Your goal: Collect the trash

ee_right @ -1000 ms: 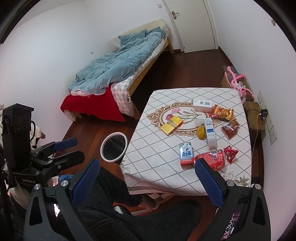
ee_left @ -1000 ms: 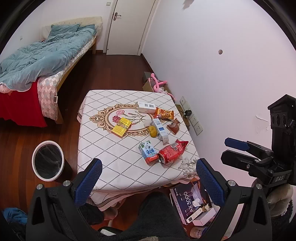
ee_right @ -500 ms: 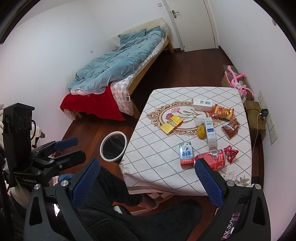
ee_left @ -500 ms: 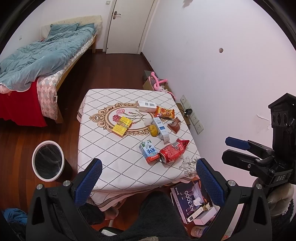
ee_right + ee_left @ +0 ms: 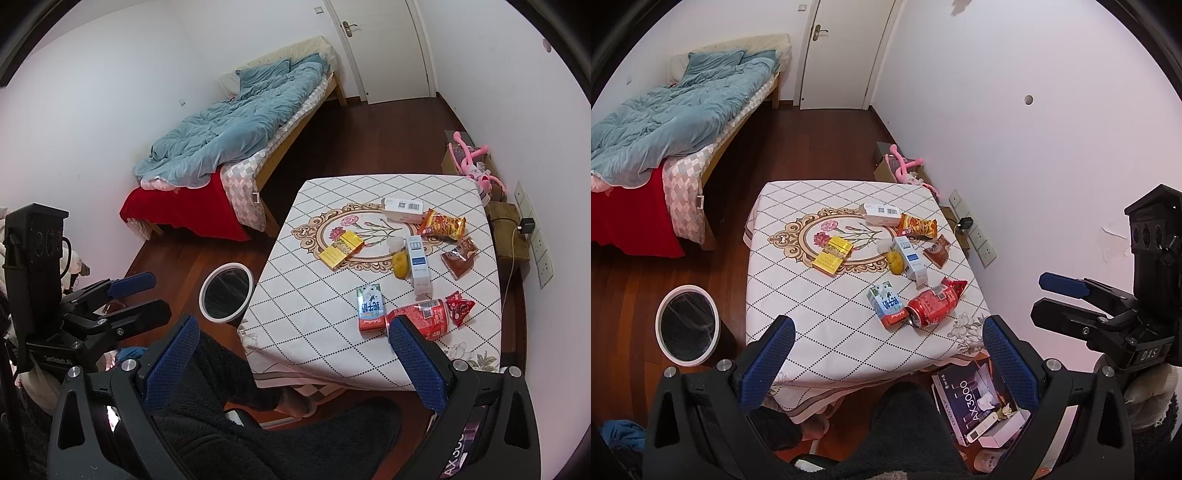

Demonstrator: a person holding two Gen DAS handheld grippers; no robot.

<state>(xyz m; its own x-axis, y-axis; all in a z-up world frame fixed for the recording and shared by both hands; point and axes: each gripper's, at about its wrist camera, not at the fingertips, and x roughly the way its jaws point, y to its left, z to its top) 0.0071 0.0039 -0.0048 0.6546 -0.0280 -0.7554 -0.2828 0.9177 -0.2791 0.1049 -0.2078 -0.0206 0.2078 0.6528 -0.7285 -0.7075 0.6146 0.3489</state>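
A: Starting at the left, the waste bin point(image 5: 687, 329) is seen on the wooden floor just beside the counter point(image 5: 798, 295), its dark liner showing, and nothing can be made out inside it.

B: The left tongs point(image 5: 884, 363) are held apart with nothing between the blue pads, well short of the counter's near edge.

A: Moving along the counter, a yellow packet point(image 5: 833, 255) is laid on the floral medallion. Nearer the front, a milk carton point(image 5: 887, 304) is lying flat, touching a red can point(image 5: 932, 307) tipped on its side.

B: Behind those, a yellow lump point(image 5: 896, 261) and a blue-and-white box point(image 5: 911, 261) are set side by side. Further right, an orange snack bag point(image 5: 919, 226), a brown sachet point(image 5: 937, 252) and a red wrapper point(image 5: 955, 285) are scattered, with a white box point(image 5: 881, 214) at the back.

A: The right tongs point(image 5: 293, 363) are likewise spread open and empty, raised above the counter's near edge.

B: So collection is judged not yet begun; this looks like the approach.

A: The next move calls for one pair of tongs to be lowered over a near item, probably the carton or can. The can would be best gripped across its body, as it may roll.
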